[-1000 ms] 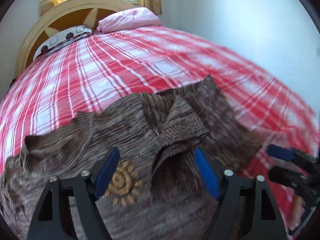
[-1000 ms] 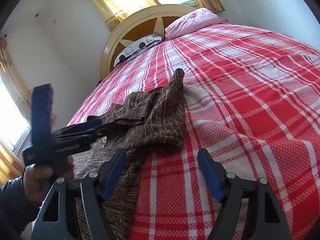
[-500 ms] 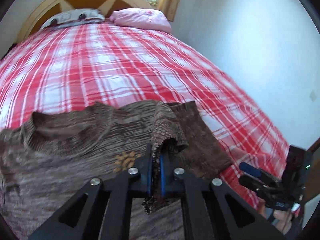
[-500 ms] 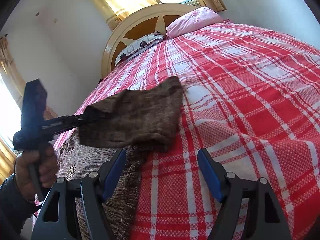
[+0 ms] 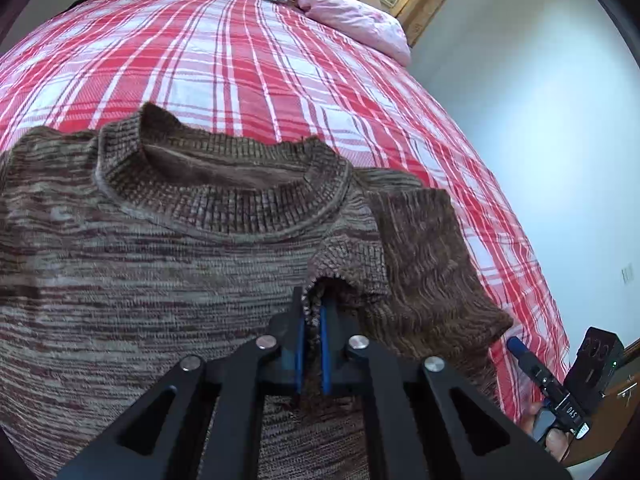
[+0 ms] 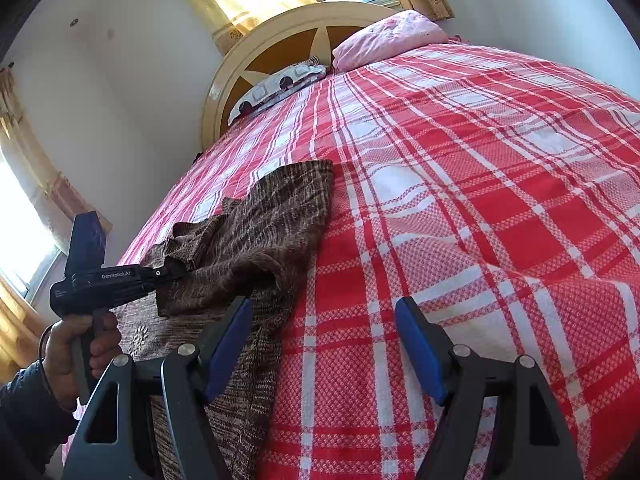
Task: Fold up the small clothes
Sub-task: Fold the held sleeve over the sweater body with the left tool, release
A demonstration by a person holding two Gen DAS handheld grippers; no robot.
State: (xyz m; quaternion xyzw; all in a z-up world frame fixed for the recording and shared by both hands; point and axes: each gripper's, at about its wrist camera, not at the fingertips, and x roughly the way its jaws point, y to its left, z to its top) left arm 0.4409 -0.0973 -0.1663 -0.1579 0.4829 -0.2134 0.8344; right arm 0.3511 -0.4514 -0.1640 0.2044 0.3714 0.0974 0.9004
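A brown striped knit sweater (image 5: 160, 272) lies flat on the red plaid bed, collar toward the headboard. My left gripper (image 5: 311, 320) is shut on the cuff of its right sleeve (image 5: 424, 264) and holds the sleeve folded over the sweater's chest. In the right wrist view the left gripper (image 6: 176, 270) shows at the left with the sleeve (image 6: 256, 240) draped from it. My right gripper (image 6: 324, 344) is open and empty, low over the sweater's right edge and the bedspread; it also shows in the left wrist view (image 5: 520, 350).
The red and white plaid bedspread (image 6: 480, 200) covers the whole bed. A pink pillow (image 6: 388, 38) and a patterned pillow (image 6: 276, 88) lie at the wooden headboard (image 6: 280, 52). A white wall runs along the bed's right side (image 5: 540, 120).
My left gripper closed on the sleeve cuff, lifted it and carried it inward over the sweater's chest. My right gripper stayed open in about the same place.
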